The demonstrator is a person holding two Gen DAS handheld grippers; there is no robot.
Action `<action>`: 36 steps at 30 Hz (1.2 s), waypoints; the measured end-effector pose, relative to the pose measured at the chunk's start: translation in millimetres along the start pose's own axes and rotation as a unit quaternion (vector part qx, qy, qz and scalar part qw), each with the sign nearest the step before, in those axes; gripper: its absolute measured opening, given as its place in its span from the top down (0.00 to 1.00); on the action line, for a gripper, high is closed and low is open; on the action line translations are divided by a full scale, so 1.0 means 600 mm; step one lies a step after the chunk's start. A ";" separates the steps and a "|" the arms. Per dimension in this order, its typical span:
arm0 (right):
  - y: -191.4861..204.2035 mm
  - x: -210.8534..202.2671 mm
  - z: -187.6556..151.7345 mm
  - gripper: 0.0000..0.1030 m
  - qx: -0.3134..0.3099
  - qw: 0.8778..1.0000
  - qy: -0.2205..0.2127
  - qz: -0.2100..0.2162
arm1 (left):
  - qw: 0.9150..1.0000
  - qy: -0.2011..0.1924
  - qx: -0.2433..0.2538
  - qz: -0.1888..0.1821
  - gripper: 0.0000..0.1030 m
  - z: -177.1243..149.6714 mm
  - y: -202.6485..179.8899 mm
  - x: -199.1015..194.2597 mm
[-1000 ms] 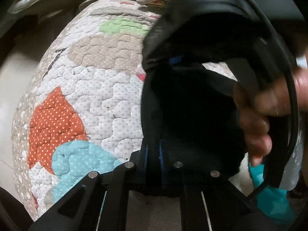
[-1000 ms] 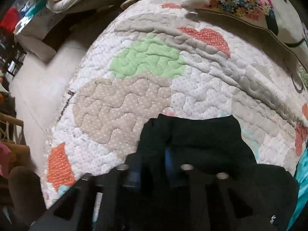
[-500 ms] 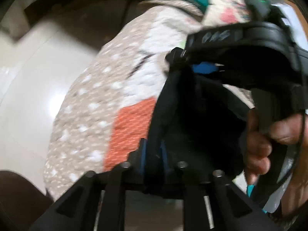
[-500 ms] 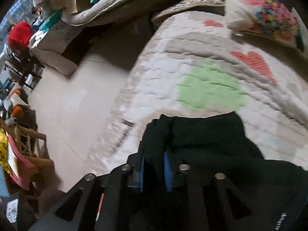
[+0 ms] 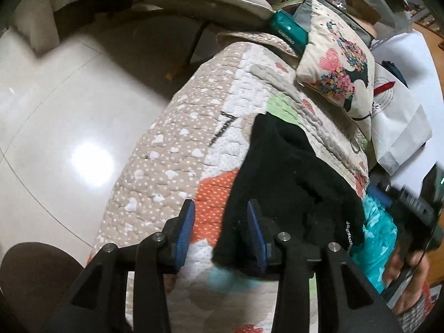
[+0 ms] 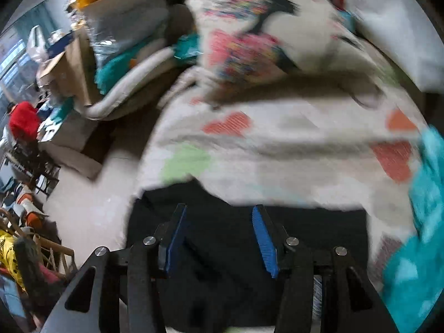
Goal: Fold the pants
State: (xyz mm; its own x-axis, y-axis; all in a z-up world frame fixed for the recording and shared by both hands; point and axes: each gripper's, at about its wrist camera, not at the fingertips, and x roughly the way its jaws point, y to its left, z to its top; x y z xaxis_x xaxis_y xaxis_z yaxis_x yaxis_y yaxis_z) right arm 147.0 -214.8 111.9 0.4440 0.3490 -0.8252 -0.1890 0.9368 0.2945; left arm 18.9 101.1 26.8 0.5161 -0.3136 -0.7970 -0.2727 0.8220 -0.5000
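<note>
Two pairs of tongs stand over black fleece pants (image 5: 288, 183) lying folded on a quilted patchwork bedspread (image 5: 172, 149).

Left tongs (image 5: 220, 222) are opening, blue pads apart; the pants' left edge reaches between them, apparently unpinched. Right tongs (image 6: 219, 238) are opening too, black cloth beneath the gap; blur hides whether it touches. The pants look thick and matte, doubled into a long strip with a small white-lettered label at the near corner. A floral cushion (image 5: 335, 63) rests beyond them; a turquoise cloth (image 5: 377, 238) lies beside.
</note>
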 end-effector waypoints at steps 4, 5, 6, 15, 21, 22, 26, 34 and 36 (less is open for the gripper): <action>-0.052 0.018 -0.057 0.46 0.060 0.996 0.034 0.054 | 1.000 0.019 0.018 0.002 0.63 -0.014 -0.026 0.017; -0.048 0.036 -0.065 0.41 0.074 0.994 0.040 0.068 | 1.000 0.020 0.022 0.003 0.63 -0.019 -0.026 0.015; -0.051 0.048 -0.075 0.40 0.087 0.992 0.047 0.076 | 0.999 0.019 0.028 0.005 0.63 -0.023 -0.031 0.013; 0.051 0.079 -0.095 0.50 -0.005 0.997 0.002 0.073 | 0.999 0.014 0.033 0.011 0.63 -0.031 -0.034 0.008; 0.083 0.091 -0.097 0.92 -0.038 0.996 0.053 0.054 | 1.000 0.018 0.023 0.007 0.63 -0.031 -0.022 0.012; 0.074 0.080 -0.096 0.92 -0.021 0.997 0.050 0.060 | 1.000 0.018 0.021 0.005 0.63 -0.030 -0.021 0.012; 0.032 0.054 -0.109 0.92 0.023 0.998 0.054 0.038 | 1.000 0.017 0.017 -0.003 0.63 -0.029 -0.017 0.014; -0.018 0.041 -0.143 0.29 0.075 0.997 0.029 0.016 | 1.000 0.028 0.009 -0.007 0.63 -0.033 -0.010 0.022; -0.016 0.049 -0.145 0.29 0.078 0.996 0.036 0.031 | 1.000 0.029 0.006 -0.008 0.63 -0.033 -0.008 0.024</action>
State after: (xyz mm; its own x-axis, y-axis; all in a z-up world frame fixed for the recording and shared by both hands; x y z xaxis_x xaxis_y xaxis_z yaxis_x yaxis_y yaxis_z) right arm 85.8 -215.7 43.0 0.3711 0.4079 -0.8342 -0.0730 0.9084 0.4117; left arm 11.6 83.5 10.9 0.4725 -0.3540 -0.8071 -0.2550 0.8217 -0.5097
